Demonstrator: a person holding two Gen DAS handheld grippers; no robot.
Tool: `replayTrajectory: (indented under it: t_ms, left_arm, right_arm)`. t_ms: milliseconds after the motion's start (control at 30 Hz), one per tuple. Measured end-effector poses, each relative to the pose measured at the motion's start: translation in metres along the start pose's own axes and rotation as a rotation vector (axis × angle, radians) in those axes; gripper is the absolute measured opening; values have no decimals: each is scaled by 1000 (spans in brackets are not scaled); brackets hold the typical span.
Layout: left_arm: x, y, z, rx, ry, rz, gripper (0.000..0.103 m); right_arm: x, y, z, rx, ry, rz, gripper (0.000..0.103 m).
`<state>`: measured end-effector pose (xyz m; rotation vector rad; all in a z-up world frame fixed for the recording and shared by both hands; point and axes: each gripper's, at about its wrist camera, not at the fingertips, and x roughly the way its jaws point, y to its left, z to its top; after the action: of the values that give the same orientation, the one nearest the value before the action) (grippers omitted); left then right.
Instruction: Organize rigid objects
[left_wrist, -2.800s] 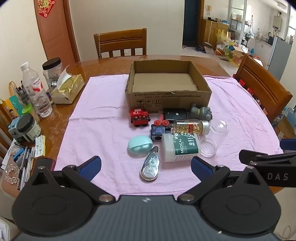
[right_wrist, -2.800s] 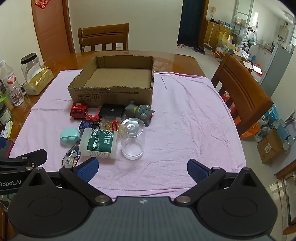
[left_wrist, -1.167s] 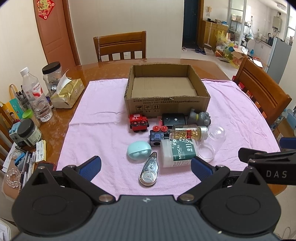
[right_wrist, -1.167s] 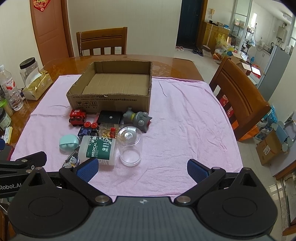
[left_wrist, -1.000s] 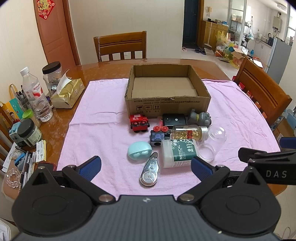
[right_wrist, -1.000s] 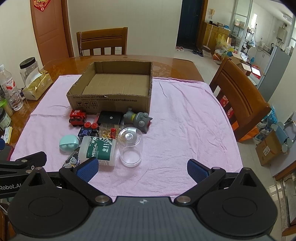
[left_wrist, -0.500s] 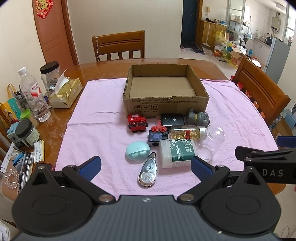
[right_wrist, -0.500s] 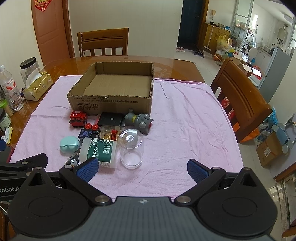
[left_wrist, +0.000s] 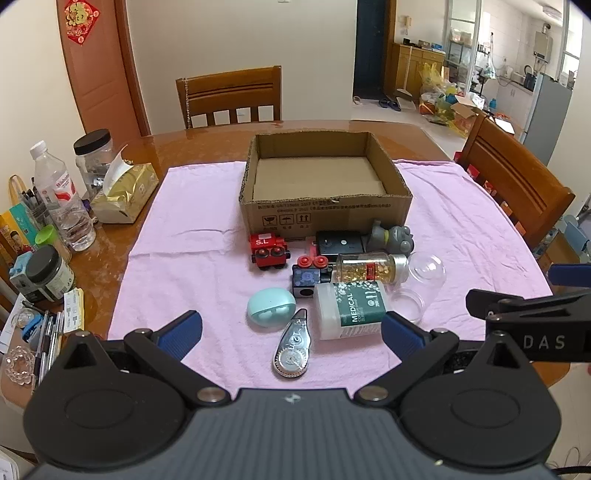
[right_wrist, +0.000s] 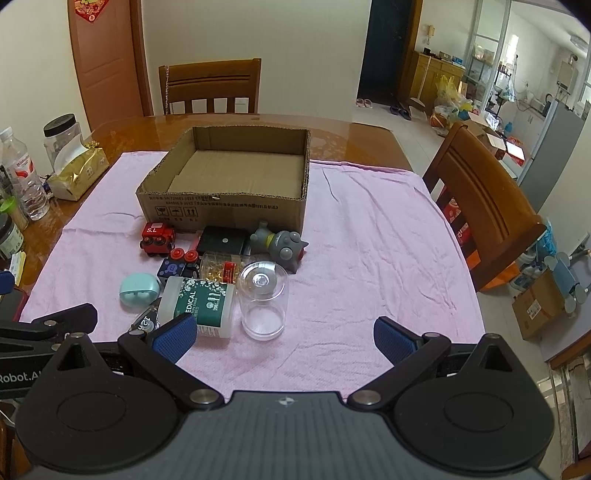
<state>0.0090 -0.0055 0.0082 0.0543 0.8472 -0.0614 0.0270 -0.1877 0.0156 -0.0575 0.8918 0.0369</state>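
Both grippers are hovering over the near edge of the table, jaws spread wide, holding nothing. Left gripper (left_wrist: 291, 330) is sitting above the near side of the clutter, its blue pads flanking the correction tape dispenser (left_wrist: 292, 350) and the white MEDICAL bottle (left_wrist: 351, 308) in view, not touching them. Right gripper (right_wrist: 284, 336) is hanging further right, over bare pink cloth (right_wrist: 369, 258), with the clear plastic jar (right_wrist: 263, 304) just ahead of its left pad.

Objects are lying bunched on the cloth in front of the cardboard box (left_wrist: 325, 218), which is sitting open with only a cardboard liner inside. Red toy train (left_wrist: 269, 251) is sitting just before the box's front wall, black square case (left_wrist: 339, 242) beside it to the right, grey toy figure (left_wrist: 393, 238) lying next to that. Blue block with red knobs (left_wrist: 308, 277) is touching the capsule bottle (left_wrist: 371, 267), which is lying on its side. Teal earbud case (left_wrist: 271, 307) is lying left of the MEDICAL bottle, near the tape dispenser. Clear jar is lying tipped, against the capsule bottle's cap end.

Tissue pack (left_wrist: 123, 195), water bottle (left_wrist: 62, 199) and dark-lidded jars are standing off the cloth at the table's left edge.
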Motion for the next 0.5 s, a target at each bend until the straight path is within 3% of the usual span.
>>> replayTrajectory:
  t_ms: [500]
  left_arm:
    - [28,8,-22,33,-32,-62,102]
  right_arm:
    - [26,0,-19,-48,-31,52,103]
